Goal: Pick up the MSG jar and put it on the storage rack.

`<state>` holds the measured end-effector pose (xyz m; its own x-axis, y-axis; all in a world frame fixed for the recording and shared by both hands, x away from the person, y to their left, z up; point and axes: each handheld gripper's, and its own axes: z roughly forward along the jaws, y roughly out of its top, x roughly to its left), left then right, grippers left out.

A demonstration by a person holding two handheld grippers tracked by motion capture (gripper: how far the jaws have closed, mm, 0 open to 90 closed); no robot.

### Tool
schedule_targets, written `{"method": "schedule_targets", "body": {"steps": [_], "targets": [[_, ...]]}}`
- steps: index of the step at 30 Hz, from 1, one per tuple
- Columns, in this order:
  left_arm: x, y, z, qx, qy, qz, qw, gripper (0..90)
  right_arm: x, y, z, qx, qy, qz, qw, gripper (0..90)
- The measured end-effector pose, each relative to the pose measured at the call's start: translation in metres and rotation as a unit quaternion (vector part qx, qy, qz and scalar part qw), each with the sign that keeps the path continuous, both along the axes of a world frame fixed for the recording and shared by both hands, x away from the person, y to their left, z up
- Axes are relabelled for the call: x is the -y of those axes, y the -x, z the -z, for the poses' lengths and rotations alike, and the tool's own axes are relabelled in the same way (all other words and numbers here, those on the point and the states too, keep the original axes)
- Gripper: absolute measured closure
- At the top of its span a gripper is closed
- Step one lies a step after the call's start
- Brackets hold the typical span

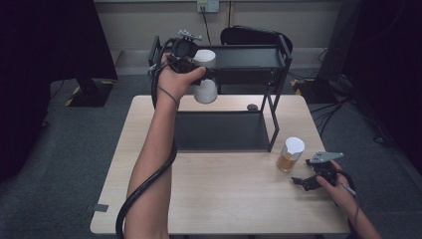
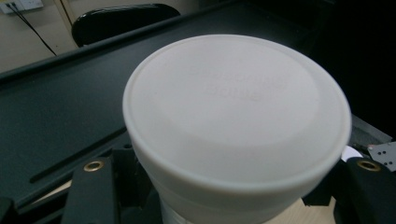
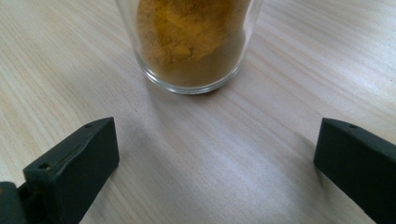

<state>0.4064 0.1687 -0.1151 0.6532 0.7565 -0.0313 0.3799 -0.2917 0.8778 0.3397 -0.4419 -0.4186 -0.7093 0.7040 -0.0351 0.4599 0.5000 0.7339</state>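
Near the table's (image 1: 224, 209) front right corner, the right gripper (image 1: 309, 180) is resting low with its jaws spread wide and holding nothing, aimed at the powder jar (image 1: 290, 154) standing just ahead of it, probably readied for a later pick. Farther back, the left gripper (image 1: 191, 63) is clenching the white-lidded jar (image 1: 205, 74) upright by its body, lifting it level with the black rack's top shelf (image 1: 249, 56) at its left end, seemingly to set it there.

Left gripper (image 1: 191, 62) is raised with jaws clamped; right gripper (image 1: 304, 182) rests low, jaws spread wide.
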Motion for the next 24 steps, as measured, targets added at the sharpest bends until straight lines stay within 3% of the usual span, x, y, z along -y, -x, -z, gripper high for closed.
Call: {"method": "schedule_targets", "body": {"steps": [24], "targets": [[0.005,-0.014,-0.040,0.008,0.008,-0.009,0.9999,34.1,0.000,0.000,0.000,0.001,0.000,-0.001,1.0000,0.0]]}}
